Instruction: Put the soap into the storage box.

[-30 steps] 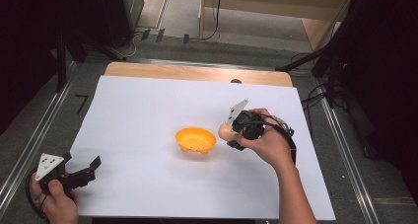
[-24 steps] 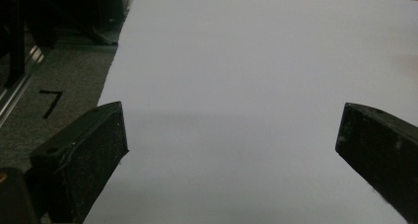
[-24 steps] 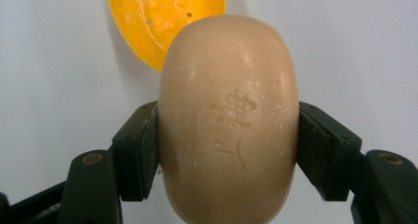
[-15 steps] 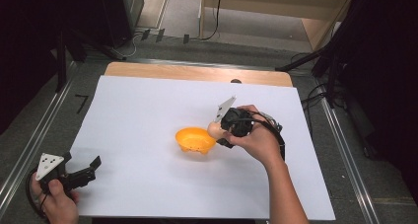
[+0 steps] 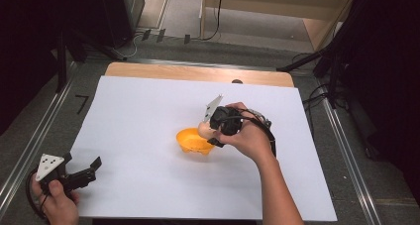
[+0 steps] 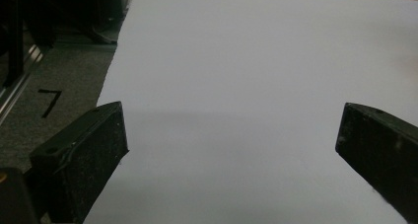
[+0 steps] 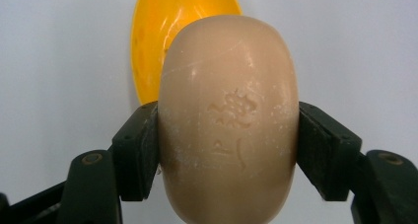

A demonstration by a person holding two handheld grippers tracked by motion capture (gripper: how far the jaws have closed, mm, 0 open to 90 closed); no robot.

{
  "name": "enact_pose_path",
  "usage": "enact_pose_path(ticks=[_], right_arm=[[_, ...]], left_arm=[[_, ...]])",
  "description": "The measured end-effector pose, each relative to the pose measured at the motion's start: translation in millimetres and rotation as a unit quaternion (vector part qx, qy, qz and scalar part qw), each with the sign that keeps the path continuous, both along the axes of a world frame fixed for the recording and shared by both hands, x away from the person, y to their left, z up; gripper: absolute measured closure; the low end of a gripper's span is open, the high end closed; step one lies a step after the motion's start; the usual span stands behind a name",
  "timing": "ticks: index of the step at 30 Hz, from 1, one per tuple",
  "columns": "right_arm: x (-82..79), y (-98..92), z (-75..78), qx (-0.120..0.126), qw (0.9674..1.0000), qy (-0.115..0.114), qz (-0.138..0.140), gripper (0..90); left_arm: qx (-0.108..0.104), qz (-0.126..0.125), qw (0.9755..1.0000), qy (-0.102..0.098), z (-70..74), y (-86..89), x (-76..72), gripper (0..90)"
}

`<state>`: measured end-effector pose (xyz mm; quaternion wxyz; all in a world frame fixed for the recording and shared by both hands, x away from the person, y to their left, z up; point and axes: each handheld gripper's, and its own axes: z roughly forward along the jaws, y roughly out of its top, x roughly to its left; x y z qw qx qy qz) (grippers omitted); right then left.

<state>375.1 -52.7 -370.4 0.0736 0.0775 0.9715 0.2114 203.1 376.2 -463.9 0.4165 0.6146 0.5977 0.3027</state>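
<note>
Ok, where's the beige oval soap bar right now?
The beige oval soap bar is clamped between the right gripper's jaws, over the right rim of the orange plastic bowl, near the middle of the white sheet.

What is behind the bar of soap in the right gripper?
Behind the soap, clamped by the right gripper, sits the orange bowl on white paper. The soap covers much of the bowl, so its inside is partly hidden.

A wooden table (image 5: pixel 148 70) lies almost wholly under a white sheet (image 5: pixel 138 121); an orange bowl (image 5: pixel 190 143) rests near the sheet's middle.
</note>
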Motion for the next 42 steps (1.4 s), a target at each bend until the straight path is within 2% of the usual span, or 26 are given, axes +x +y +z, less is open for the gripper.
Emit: enact_pose_path(ticks=[6,16,24,30,34,36,40,42], right_arm=[[1.5,15.9,-4.0,-0.005,0.9998,0.005,0.02,32.9],[4.8,35.0,-12.8,-0.015,0.9991,0.02,0.033,32.8],[8.5,44.7,-19.4,-0.021,0.9984,0.03,0.044,32.8],[9.6,47.2,-22.3,-0.022,0.9981,0.038,0.042,32.7],[10.1,47.5,-23.6,-0.031,0.998,0.041,0.039,32.5],[10.2,47.4,-24.3,-0.03,0.9979,0.041,0.039,32.8],[10.3,43.6,-17.9,0.001,0.9985,0.043,0.034,33.5],[9.7,41.1,-15.4,0.003,0.9986,0.043,0.031,33.2]], left_arm=[[-0.001,0.0,1.0,0.0,0.0,0.0,0.0,0.0],[-0.002,-0.001,1.0,0.0,0.0,0.5,0.0,0.0],[-0.002,-0.001,1.0,0.001,0.0,0.5,0.0,0.0],[-0.002,-0.002,1.0,0.001,0.1,0.7,0.0,0.0],[-0.003,-0.001,1.0,0.001,0.1,0.8,0.0,0.0],[-0.003,-0.001,1.0,0.001,0.1,0.8,0.0,0.0],[-0.002,-0.001,1.0,0.001,0.1,0.8,0.0,0.0],[-0.003,-0.001,1.0,0.001,0.1,0.7,0.0,0.0]])
